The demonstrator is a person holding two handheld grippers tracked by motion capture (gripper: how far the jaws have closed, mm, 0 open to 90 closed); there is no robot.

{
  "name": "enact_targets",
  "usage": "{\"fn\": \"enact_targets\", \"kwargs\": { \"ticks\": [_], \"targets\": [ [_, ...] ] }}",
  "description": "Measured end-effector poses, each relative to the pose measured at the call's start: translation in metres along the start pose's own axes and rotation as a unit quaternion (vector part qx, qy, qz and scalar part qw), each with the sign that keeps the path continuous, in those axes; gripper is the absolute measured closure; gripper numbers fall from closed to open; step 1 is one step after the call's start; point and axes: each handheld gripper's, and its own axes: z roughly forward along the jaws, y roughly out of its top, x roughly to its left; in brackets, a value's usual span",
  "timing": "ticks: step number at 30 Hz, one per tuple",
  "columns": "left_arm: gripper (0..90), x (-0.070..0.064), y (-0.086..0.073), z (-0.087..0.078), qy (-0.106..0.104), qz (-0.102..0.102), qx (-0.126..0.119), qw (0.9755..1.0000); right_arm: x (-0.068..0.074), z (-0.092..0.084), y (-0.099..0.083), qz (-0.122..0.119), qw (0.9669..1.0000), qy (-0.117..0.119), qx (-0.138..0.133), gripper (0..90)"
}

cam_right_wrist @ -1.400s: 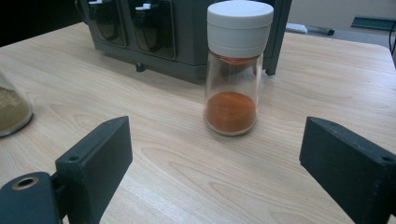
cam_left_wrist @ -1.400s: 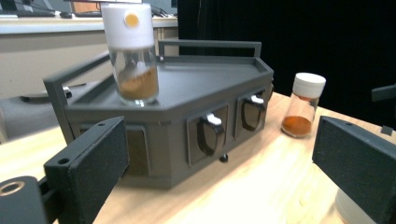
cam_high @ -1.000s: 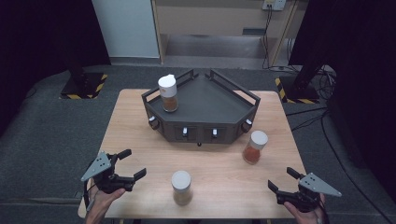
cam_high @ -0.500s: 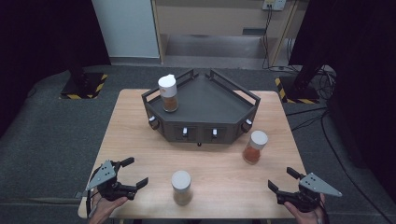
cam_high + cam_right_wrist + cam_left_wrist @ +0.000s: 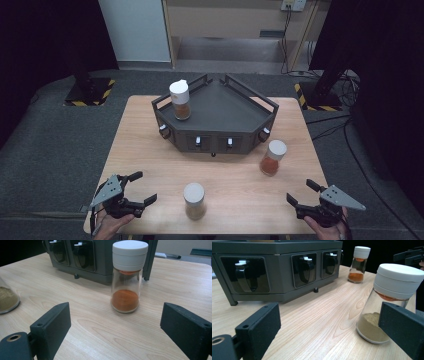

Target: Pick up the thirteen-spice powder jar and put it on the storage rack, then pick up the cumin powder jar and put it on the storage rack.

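3 spice jars (image 5: 194, 200), 1 rack (image 5: 215, 129), 1 table (image 5: 150, 155), seemingly 2 grippers (image 5: 134, 195).

Clear glass jar (image 5: 126, 287), matt wooden table (image 5: 175, 280)

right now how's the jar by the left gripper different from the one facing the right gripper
The tan-powder jar holds pale brownish powder; the orange-powder jar holds bright orange powder. The tan-powder jar stands at the table's near edge, the orange-powder jar beside the dark rack. Both stand upright, clear, with white caps, ungripped.
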Motion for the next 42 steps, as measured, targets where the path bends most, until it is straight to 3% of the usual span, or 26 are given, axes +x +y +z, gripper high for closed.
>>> {"fn": "enact_targets", "kwargs": {
  "ticks": [32, 35, 38, 41, 42],
  "targets": [
    [2.6, 0.000, 0.003, 0.005, -0.013, 0.005, 0.013, 0.9998, 0.002, -0.001, 0.002, -0.003, 1.0000, 0.004, -0.008, 7.4],
    [2.6, 0.001, 0.002, 0.004, -0.012, 0.000, 0.010, 0.9999, 0.001, 0.000, 0.004, -0.002, 0.9999, 0.011, -0.008, 7.2],
    [2.6, 0.002, 0.001, 0.003, -0.011, -0.003, 0.010, 0.9999, -0.004, 0.003, 0.006, 0.020, 0.9989, 0.039, -0.017, 6.9],
    [2.7, 0.002, 0.001, 0.003, -0.011, -0.005, 0.007, 0.9999, -0.001, 0.008, 0.014, 0.006, 0.9986, 0.049, -0.019, 6.8],
    [2.7, 0.003, 0.000, 0.003, -0.011, -0.007, 0.007, 0.9999, -0.001, 0.011, 0.019, 0.005, 0.9978, 0.062, -0.023, 6.8]
  ]
}}
